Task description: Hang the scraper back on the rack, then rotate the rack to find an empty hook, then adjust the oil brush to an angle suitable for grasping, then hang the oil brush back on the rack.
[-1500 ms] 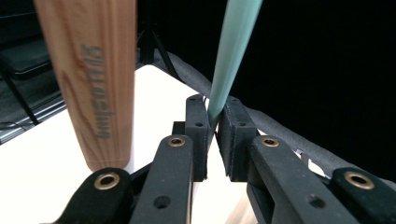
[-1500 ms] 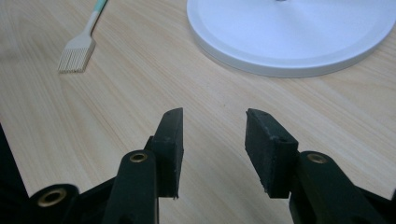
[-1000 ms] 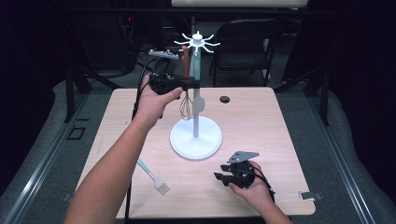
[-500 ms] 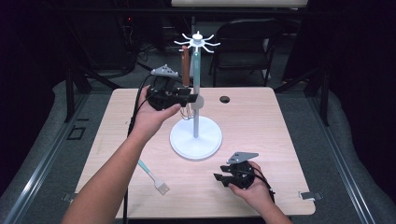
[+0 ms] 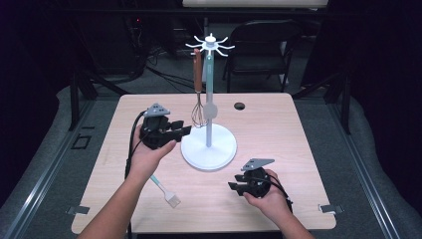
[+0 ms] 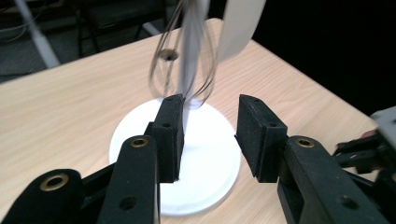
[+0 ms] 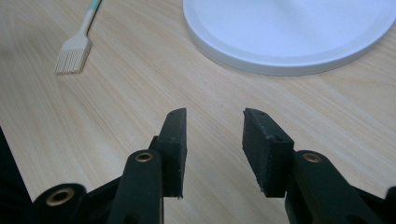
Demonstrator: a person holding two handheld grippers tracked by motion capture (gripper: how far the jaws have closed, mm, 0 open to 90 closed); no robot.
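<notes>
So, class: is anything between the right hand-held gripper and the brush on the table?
Nothing visible. Only bare table lies between the right hand-held gripper and the brush; the stand's white base sits off to one side. The gripper's jaws have just been closing slightly, with nothing between them.

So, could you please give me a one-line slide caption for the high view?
Whisk hanging on the white stand; open left gripper beside it, pastry brush on the table.
</notes>
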